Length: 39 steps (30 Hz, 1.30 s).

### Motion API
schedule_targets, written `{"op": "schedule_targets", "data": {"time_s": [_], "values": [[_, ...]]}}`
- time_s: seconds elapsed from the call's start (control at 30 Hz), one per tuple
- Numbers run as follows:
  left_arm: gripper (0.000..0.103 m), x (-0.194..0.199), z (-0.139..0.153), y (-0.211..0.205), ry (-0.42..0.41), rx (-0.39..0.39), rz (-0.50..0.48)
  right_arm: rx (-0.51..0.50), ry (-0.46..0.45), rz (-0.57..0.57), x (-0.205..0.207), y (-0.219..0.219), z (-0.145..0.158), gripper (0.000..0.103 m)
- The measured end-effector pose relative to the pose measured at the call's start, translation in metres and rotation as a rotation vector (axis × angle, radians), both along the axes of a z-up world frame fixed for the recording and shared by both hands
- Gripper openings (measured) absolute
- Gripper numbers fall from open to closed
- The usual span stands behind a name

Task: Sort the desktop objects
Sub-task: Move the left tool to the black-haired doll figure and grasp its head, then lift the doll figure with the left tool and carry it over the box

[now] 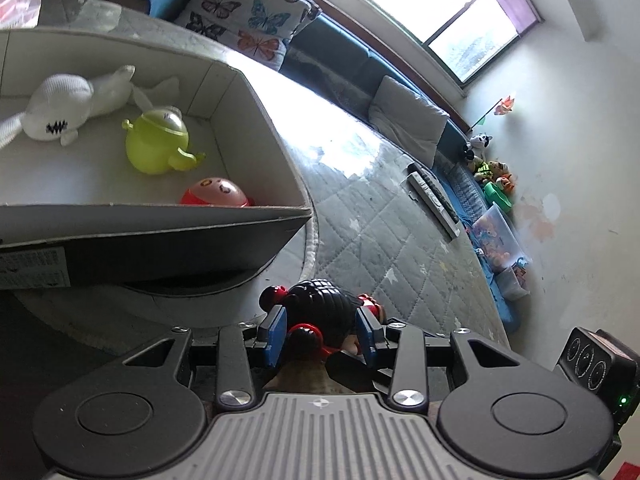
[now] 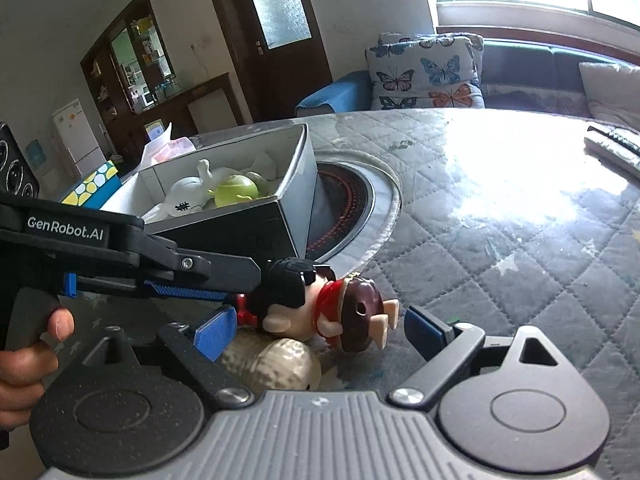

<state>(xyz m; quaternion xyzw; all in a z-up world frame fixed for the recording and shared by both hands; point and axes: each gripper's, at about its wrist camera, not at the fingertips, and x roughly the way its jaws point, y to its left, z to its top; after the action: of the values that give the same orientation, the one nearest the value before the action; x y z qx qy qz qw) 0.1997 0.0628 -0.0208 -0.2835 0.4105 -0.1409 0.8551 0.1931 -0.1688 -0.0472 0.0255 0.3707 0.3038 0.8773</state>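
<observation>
Daylight floods in from the window point(image 1: 452, 12) ahead of you, blown out to pure white in both views. Its glare washes across the quilted surface point(image 2: 520, 184), erasing the stitching there. Your fisheye lenses bend the room's edges and darken the corners; the white plush toy point(image 1: 60, 108) looks slightly blurred.

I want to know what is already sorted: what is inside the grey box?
Inside the grey box lie a white plush toy, a green toy teapot and a red-pink round toy. The near wall covers the round toy's lower part and the floor beside it.
</observation>
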Motion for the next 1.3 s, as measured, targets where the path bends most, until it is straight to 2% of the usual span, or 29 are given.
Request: {"op": "schedule_targets", "data": {"time_s": [0.27, 0.6, 0.97, 1.3], "values": [[0.041, 0.004, -0.006, 0.0, 0.028, -0.012, -0.007, 0.041, 0.034, 0.006, 0.004, -0.001, -0.007, 0.093], [0.041, -0.004, -0.001, -0.002, 0.03, 0.008, -0.031, 0.028, 0.043, 0.013, -0.006, 0.001, -0.005, 0.093], [0.041, -0.025, 0.003, 0.003, 0.068, -0.031, -0.047, 0.004, 0.037, 0.045, -0.032, -0.001, 0.004, 0.093], [0.041, -0.029, 0.005, 0.009, 0.102, -0.116, -0.059, 0.004, 0.03, 0.056, -0.04, 0.001, 0.011, 0.093]]}}
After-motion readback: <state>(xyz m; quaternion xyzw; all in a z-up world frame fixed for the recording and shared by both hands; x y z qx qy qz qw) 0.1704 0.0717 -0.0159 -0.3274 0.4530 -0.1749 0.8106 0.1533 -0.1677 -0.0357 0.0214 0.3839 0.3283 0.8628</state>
